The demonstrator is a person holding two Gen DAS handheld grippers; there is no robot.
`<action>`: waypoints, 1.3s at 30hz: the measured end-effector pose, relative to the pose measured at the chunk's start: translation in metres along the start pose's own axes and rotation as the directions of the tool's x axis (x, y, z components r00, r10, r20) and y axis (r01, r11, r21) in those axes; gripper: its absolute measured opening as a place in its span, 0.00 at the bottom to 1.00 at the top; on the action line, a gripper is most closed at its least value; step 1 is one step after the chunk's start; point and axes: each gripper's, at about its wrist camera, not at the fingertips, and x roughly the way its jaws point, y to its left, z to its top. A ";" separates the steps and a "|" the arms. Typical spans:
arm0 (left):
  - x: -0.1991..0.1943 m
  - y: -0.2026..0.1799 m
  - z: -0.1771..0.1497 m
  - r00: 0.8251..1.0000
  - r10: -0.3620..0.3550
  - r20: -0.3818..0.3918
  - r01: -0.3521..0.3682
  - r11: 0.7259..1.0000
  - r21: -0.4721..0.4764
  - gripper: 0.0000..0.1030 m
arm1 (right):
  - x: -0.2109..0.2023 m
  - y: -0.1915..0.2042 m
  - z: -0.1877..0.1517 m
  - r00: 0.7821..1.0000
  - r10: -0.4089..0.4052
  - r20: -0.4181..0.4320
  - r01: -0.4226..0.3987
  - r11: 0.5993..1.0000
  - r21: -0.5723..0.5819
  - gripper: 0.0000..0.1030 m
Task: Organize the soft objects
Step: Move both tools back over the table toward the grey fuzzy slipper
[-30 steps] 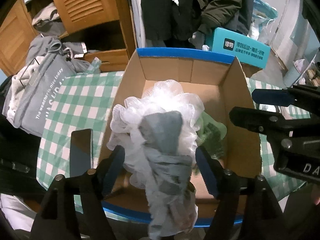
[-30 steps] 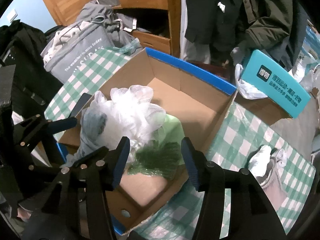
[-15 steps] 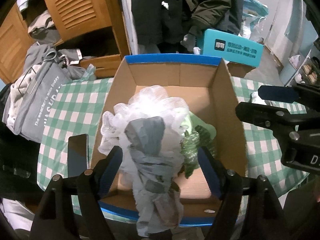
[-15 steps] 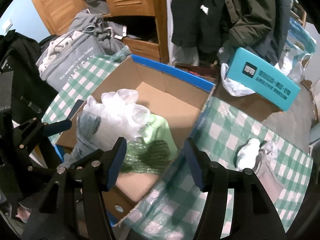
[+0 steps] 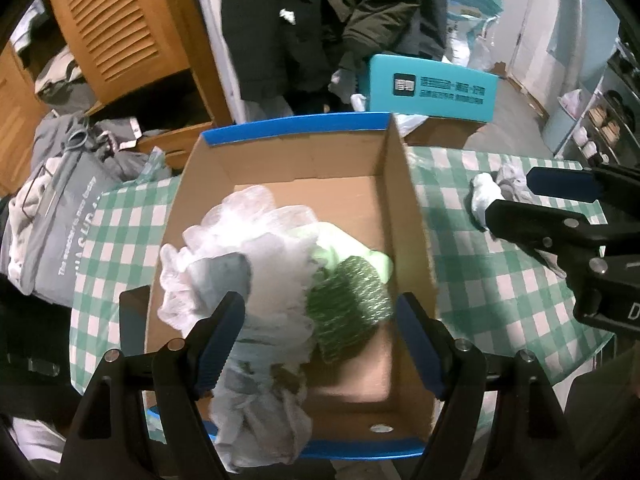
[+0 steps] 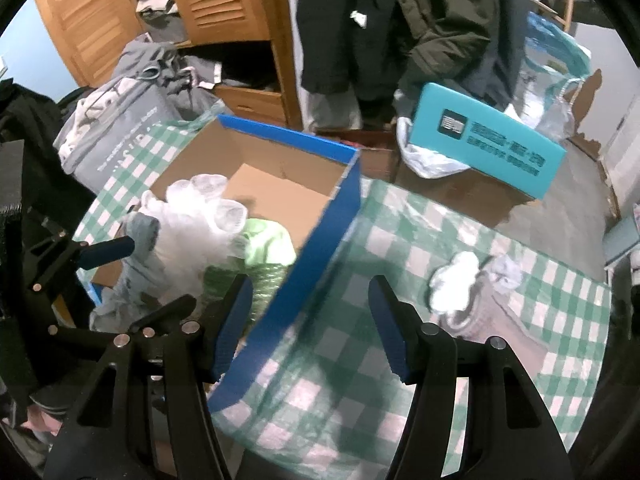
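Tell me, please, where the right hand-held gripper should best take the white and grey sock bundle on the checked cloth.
Probably across the puffy white end of the sock bundle, coming from above: it bulges highest and lies apart from the cardboard box. The right hand-held gripper is open.

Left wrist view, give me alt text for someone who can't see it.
The left gripper hangs open over a blue-rimmed cardboard box that holds a white mesh bath pouf, a grey cloth, a green scrubber and a pale green cloth. The box sits on a green checked tablecloth, where the right gripper reaches toward a white and grey bundle.
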 end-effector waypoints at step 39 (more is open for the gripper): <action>0.031 -0.143 0.023 0.996 -0.038 -0.079 0.056 0.969 0.241 0.79 | -0.032 -0.170 -0.106 0.987 -0.155 -0.049 0.162 0.955 0.247 0.65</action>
